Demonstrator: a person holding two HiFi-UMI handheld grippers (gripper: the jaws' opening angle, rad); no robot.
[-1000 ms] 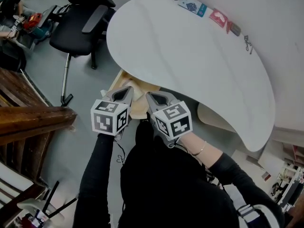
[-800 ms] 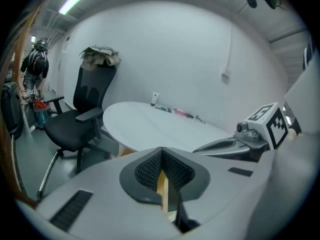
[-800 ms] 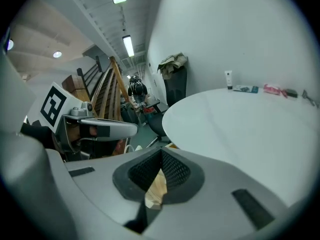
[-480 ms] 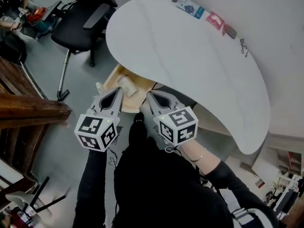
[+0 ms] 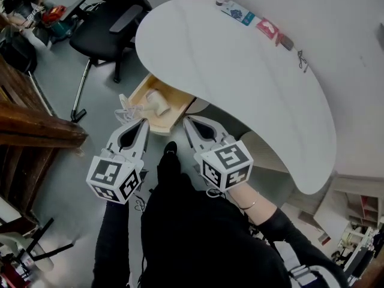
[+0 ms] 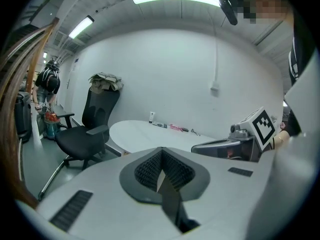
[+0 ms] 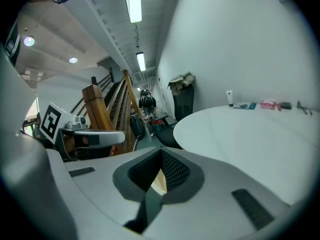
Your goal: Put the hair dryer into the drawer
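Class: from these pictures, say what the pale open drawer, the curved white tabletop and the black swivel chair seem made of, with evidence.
Pale open drawer: looks like bare light wood or plywood, matt tan.
Curved white tabletop: smooth, uniform, faint sheen; probably laminate or painted board.
Black swivel chair: dull black seat, likely fabric; its slanted stem gleams like metal.
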